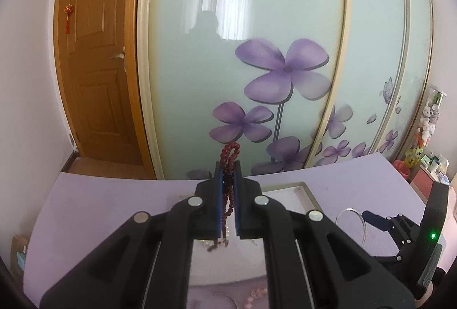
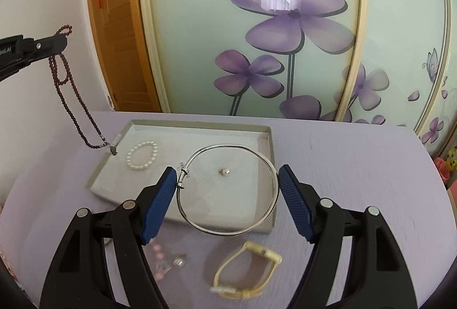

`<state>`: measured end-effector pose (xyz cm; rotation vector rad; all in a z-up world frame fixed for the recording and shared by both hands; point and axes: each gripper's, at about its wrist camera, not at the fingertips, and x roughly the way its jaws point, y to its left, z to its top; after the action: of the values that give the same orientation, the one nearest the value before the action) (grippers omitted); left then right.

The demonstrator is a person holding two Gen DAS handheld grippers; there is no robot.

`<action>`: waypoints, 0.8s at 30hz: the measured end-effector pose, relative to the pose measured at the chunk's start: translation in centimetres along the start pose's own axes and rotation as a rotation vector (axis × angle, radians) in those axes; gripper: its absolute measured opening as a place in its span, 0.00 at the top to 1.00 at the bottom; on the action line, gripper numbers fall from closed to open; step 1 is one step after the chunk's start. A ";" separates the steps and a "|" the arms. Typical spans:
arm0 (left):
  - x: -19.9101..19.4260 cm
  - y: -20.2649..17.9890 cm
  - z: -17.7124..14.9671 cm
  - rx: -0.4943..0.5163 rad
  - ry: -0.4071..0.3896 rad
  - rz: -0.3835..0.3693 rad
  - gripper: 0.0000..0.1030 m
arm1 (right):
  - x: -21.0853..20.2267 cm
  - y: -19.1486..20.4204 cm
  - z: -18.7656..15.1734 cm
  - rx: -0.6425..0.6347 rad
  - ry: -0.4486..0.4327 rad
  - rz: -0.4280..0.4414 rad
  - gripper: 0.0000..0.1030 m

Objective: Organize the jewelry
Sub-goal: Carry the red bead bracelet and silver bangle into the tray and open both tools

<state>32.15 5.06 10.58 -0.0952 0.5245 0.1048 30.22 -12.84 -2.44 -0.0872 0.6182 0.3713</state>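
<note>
My left gripper point(image 1: 228, 169) is shut on a dark red bead necklace point(image 1: 228, 194), held high; in the right wrist view the necklace point(image 2: 68, 97) hangs from it point(image 2: 61, 41) down to the left edge of the grey tray point(image 2: 257, 134). My right gripper point(image 2: 227, 180) spans a silver bangle point(image 2: 265, 166), both pads touching it, over the tray's front edge. A white pearl bracelet point(image 2: 142, 156) and a small pearl pendant point(image 2: 225, 171) lie in the tray.
On the purple table point(image 2: 357, 180) in front of the tray lie a cream watch point(image 2: 248, 271), a pink bead string point(image 2: 158, 254) and a small earring point(image 2: 180, 260). Flowered sliding doors point(image 2: 257, 23) and a wooden door point(image 1: 94, 66) stand behind.
</note>
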 end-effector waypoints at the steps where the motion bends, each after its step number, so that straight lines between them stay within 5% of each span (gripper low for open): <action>1: 0.7 0.0 -0.1 0.001 0.006 0.002 0.94 | 0.7 -0.2 0.3 -0.001 0.004 -0.005 0.28; 15: 8.5 0.4 -2.0 -0.020 0.111 0.026 0.91 | 4.1 -1.0 0.9 0.008 0.040 -0.021 0.28; 17: 8.8 0.8 -2.3 -0.044 0.123 0.020 0.82 | 4.5 -1.0 0.8 0.009 0.048 -0.022 0.28; 19: 8.6 1.2 -2.4 -0.063 0.118 0.020 0.62 | 4.8 -0.9 0.7 0.008 0.055 -0.024 0.28; 24: 7.3 2.7 -2.5 -0.092 0.083 0.026 0.51 | 5.3 -0.7 0.9 0.000 0.064 -0.034 0.28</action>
<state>36.84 7.94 4.56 -0.1827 0.6038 0.1510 34.94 -11.68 -4.84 -0.1101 0.6791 0.3363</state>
